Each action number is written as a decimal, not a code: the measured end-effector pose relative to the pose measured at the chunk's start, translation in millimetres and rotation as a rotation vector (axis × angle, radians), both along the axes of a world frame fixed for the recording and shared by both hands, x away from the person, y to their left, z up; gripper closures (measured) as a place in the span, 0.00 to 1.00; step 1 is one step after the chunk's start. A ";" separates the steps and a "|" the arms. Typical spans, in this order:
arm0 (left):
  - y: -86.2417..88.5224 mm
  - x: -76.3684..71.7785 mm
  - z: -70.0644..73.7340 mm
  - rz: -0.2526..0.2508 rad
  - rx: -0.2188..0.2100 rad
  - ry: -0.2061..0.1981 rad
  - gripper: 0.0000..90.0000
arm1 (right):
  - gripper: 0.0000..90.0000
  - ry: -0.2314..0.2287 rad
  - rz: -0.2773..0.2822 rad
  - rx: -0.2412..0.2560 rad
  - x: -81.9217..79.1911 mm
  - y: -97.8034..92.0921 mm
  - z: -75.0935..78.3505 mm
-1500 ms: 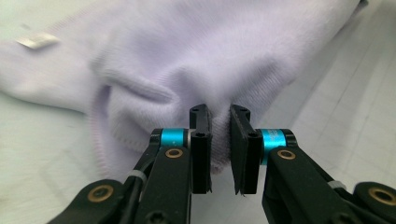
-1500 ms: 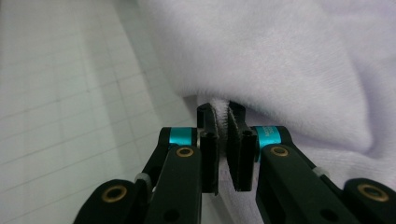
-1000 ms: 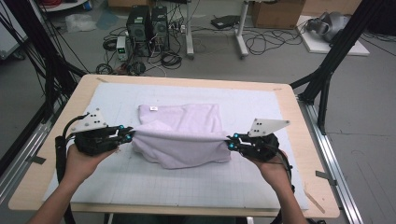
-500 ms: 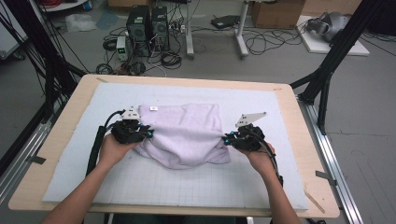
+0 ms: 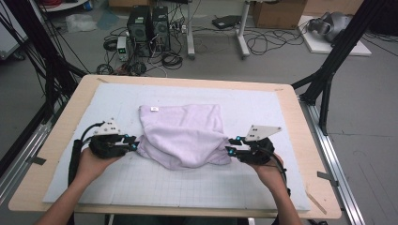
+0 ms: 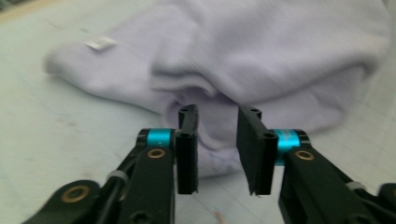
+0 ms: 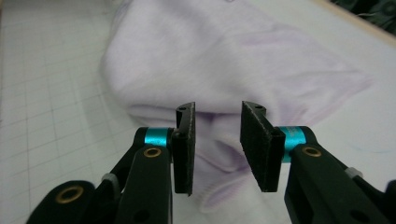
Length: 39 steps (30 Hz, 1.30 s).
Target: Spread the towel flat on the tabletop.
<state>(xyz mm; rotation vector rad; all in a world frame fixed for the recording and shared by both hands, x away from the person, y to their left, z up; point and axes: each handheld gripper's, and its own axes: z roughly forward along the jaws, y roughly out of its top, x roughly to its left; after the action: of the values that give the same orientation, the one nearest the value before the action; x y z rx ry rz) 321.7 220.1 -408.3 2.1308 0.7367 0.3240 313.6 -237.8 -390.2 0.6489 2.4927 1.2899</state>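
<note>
Now, lilac garment (image 5: 183, 133) between parted grippers, gridded mat (image 5: 263, 108)

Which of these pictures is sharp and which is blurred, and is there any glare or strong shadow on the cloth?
High view: even, soft light, no glare, only a faint shadow under the lilac cloth. Left gripper view: the cloth and its white tag look smeared, while the left gripper is sharp. Right gripper view: the right gripper is crisp, and the cloth behind is soft and pale.
</note>
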 end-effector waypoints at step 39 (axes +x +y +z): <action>16.8 -98.2 36.8 -0.130 -0.036 -0.077 0.76 | 0.88 0.039 0.254 0.043 -86.8 16.6 11.7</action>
<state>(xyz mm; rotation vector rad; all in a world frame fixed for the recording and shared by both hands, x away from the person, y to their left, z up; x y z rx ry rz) 223.4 236.9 -371.4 2.1082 0.5531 0.3192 226.8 -221.2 -378.4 0.3790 2.6535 1.4325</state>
